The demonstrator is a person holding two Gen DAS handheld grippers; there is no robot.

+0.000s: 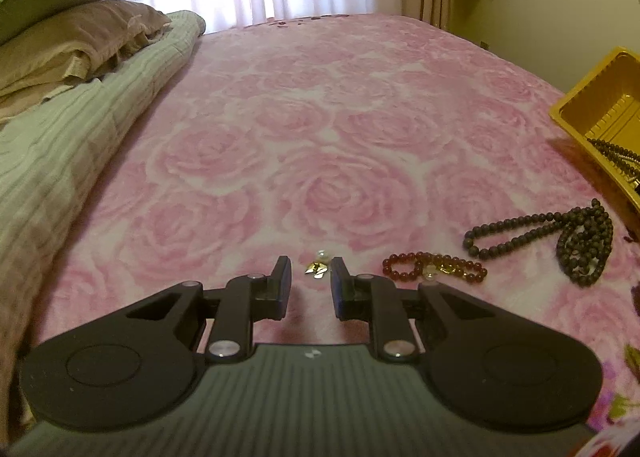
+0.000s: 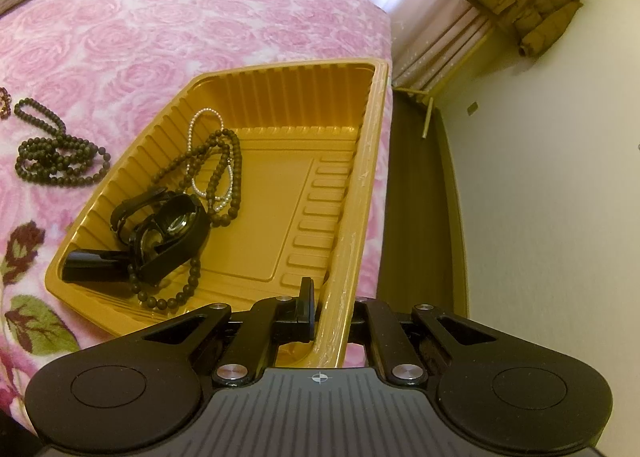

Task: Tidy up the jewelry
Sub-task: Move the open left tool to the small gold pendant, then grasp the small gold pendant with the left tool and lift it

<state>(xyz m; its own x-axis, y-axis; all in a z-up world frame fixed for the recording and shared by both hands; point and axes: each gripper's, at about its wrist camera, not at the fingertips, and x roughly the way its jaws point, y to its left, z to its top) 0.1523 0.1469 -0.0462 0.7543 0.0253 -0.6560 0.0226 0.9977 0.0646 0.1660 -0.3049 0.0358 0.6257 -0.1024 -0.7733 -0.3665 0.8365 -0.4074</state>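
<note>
Left tongs (image 1: 310,281): low over the bed, pointing forward and level, fingers (image 1: 282,277) parted with a clear gap, nothing between the pads. Right tongs (image 2: 330,307): angled down, fingers astride the tray's (image 2: 340,257) near rim; left finger (image 2: 306,303) inside the tray against the wall, right finger mostly hidden behind the rim. Cannot tell whether clamped on the rim or merely straddling it.

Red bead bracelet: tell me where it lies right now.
In the left wrist view the red bead bracelet lies on the pink rose blanket, just right of the open left gripper, between the pearl earring and the dark bead necklace.
</note>
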